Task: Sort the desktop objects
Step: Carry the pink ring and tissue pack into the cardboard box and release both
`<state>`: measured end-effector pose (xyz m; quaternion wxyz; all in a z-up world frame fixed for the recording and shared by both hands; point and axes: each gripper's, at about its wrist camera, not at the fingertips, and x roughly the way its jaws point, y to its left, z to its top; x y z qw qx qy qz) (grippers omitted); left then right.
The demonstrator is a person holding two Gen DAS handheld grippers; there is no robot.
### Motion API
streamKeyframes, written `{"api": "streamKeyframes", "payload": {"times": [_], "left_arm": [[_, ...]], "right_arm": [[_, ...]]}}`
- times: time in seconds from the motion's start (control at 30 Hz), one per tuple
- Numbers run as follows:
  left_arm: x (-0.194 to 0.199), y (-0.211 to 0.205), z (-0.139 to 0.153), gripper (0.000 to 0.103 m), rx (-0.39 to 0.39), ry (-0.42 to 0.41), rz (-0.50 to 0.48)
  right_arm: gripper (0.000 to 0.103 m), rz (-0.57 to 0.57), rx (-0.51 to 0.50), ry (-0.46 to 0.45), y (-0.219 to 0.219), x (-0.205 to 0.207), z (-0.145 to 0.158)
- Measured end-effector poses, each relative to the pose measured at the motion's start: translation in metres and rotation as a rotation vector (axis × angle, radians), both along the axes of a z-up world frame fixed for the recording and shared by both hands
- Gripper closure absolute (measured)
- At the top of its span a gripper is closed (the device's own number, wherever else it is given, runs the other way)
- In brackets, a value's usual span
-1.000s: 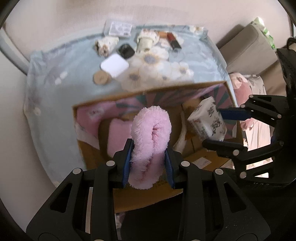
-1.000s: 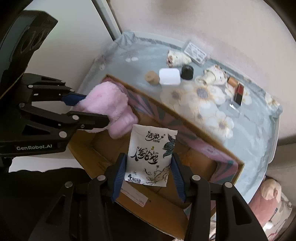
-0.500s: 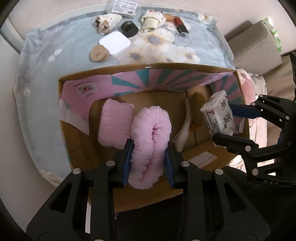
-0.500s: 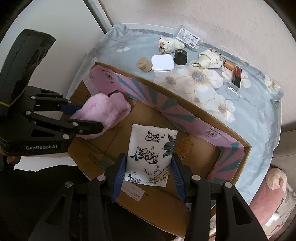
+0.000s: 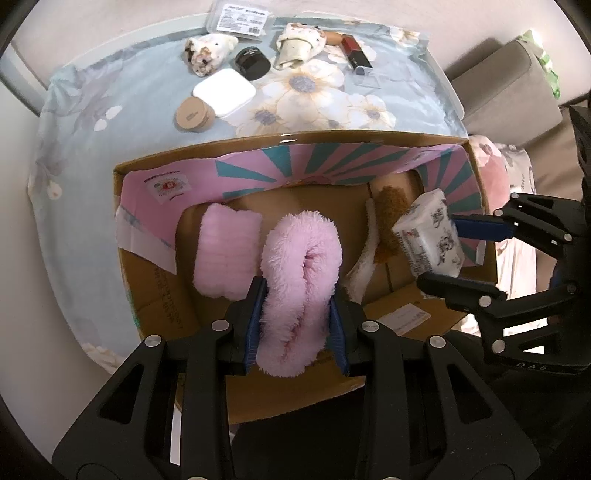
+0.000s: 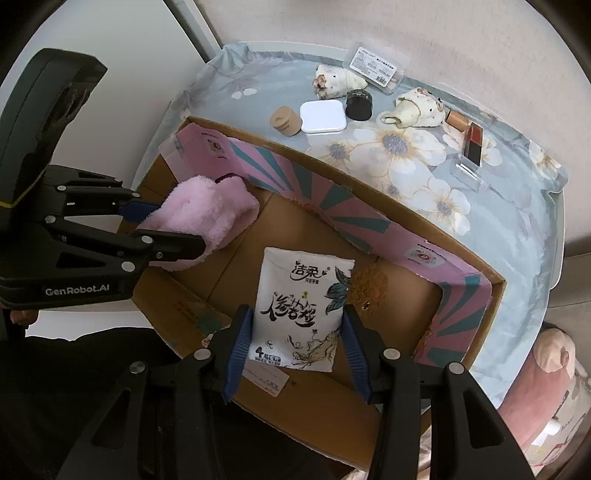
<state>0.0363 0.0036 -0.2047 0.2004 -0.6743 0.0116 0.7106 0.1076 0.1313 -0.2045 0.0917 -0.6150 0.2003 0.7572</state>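
My left gripper (image 5: 295, 325) is shut on a fluffy pink slipper (image 5: 301, 284) and holds it over the open cardboard box (image 5: 155, 295). It also shows in the right wrist view (image 6: 201, 212). My right gripper (image 6: 295, 350) is shut on a white tissue pack (image 6: 301, 308), held over the box's right half; the pack also shows in the left wrist view (image 5: 430, 232). Inside the box lie a second pink slipper (image 5: 225, 251) and a brown and white plush item (image 5: 388, 229).
The box (image 6: 406, 218) stands on a floral tablecloth (image 5: 92, 103). Behind it lie a round wooden case (image 5: 194, 115), a white square case (image 5: 224, 92), a black jar (image 5: 253, 62), two shells (image 5: 208, 53), a lipstick (image 5: 356, 51) and a clear packet (image 5: 236, 18). A sofa (image 5: 509, 96) is at right.
Both grippers have pulled back and risen with their loads. The box interior and the table behind it now show more fully. The grips are unchanged.
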Motion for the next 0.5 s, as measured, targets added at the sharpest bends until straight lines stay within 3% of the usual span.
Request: {"api": "streamKeyframes", "payload": {"times": [0.1,0.17,0.2,0.23,0.27,0.3,0.5], "left_arm": [[-0.001,0.002,0.0,0.073,0.037,-0.027,-0.002],[0.0,0.006,0.0,0.068,0.019,-0.022,-0.008],[0.001,0.007,0.0,0.051,0.003,-0.014,-0.013],[0.001,0.008,0.0,0.009,-0.011,-0.009,-0.018],[0.001,0.008,-0.001,0.003,-0.02,-0.009,-0.023],[0.001,0.008,0.0,0.0,-0.021,-0.003,-0.027],[-0.005,-0.001,0.002,0.0,-0.011,0.011,0.003]], "right_arm": [[0.058,0.012,-0.013,0.0,-0.001,-0.002,-0.001],[0.055,0.016,-0.032,-0.002,-0.002,-0.003,-0.003],[0.046,0.018,-0.044,-0.007,-0.002,-0.004,-0.005],[0.038,0.021,-0.052,-0.014,-0.002,-0.004,-0.008],[0.019,0.023,-0.052,-0.018,-0.002,-0.005,-0.009],[0.013,0.024,-0.048,-0.022,-0.002,-0.005,-0.011],[0.013,0.003,-0.041,-0.028,0.002,0.0,-0.012]]}}
